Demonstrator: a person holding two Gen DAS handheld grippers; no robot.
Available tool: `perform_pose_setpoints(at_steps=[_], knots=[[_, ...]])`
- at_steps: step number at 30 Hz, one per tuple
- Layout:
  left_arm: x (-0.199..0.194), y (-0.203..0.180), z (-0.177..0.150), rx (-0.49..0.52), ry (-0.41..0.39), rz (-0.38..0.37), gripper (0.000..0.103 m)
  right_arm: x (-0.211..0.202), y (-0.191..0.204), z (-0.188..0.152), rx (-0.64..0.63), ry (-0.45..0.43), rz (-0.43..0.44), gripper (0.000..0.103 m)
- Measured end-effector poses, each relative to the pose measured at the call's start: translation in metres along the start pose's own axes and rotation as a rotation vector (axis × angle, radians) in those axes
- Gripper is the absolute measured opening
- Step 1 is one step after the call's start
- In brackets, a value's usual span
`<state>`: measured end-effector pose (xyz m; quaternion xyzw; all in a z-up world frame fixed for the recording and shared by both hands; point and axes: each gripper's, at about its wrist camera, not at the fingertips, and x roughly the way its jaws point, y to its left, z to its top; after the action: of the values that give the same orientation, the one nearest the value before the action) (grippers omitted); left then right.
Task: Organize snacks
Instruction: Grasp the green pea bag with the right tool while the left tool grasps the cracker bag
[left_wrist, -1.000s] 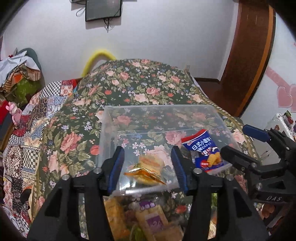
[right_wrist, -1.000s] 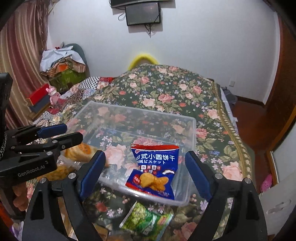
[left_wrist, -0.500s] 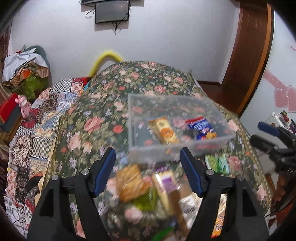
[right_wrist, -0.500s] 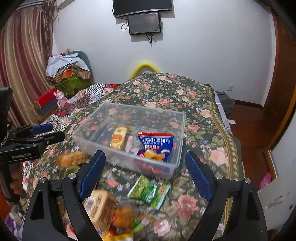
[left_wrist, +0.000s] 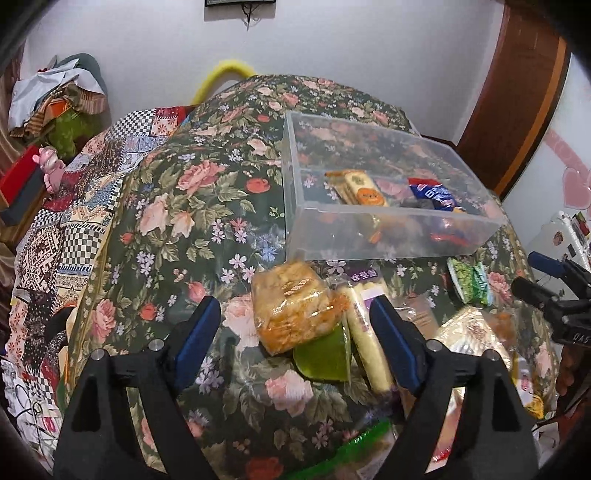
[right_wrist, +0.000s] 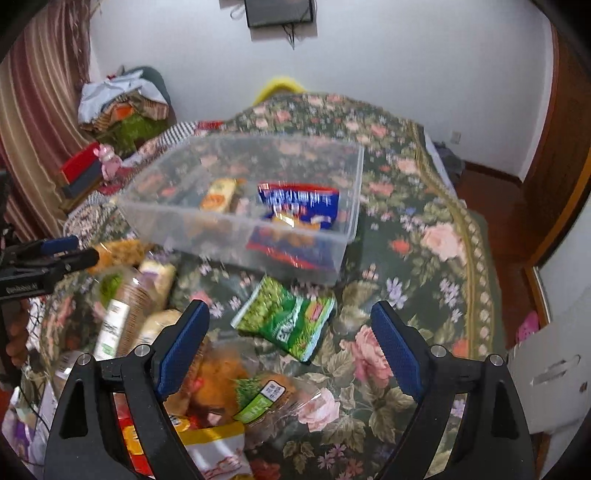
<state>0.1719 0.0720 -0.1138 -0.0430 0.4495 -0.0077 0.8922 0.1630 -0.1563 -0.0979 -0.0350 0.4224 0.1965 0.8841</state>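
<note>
Snacks lie on the floral bedspread. Left gripper and right gripper both hang spread, empty. Clear bin, at twelve o'clock, holds a blue biscuit pack with blurred white lettering. Green pouch lies at six o'clock of the bin.

Left of the clear bin the floral bedspread lies bare; in front of it, snack packets crowd the way.

Clear plastic bin, glossy snack wrappers, floral cloth bedspread
</note>
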Motion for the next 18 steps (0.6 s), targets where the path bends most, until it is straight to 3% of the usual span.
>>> perform_pose_setpoints(at_steps=[11, 15, 18], knots=[[0.04, 0.006, 0.001, -0.045, 0.032, 0.02, 0.082, 0.052, -0.006, -0.005, 0.02, 0.139, 0.025, 0.088], [0.044, 0.009, 0.0, -0.069, 0.033, -0.021, 0.06, 0.062, -0.003, -0.008, 0.008, 0.172, 0.036, 0.087], [0.044, 0.008, -0.001, -0.067, 0.019, -0.014, 0.054, 0.064, -0.005, -0.009, 0.021, 0.174, 0.047, 0.087]])
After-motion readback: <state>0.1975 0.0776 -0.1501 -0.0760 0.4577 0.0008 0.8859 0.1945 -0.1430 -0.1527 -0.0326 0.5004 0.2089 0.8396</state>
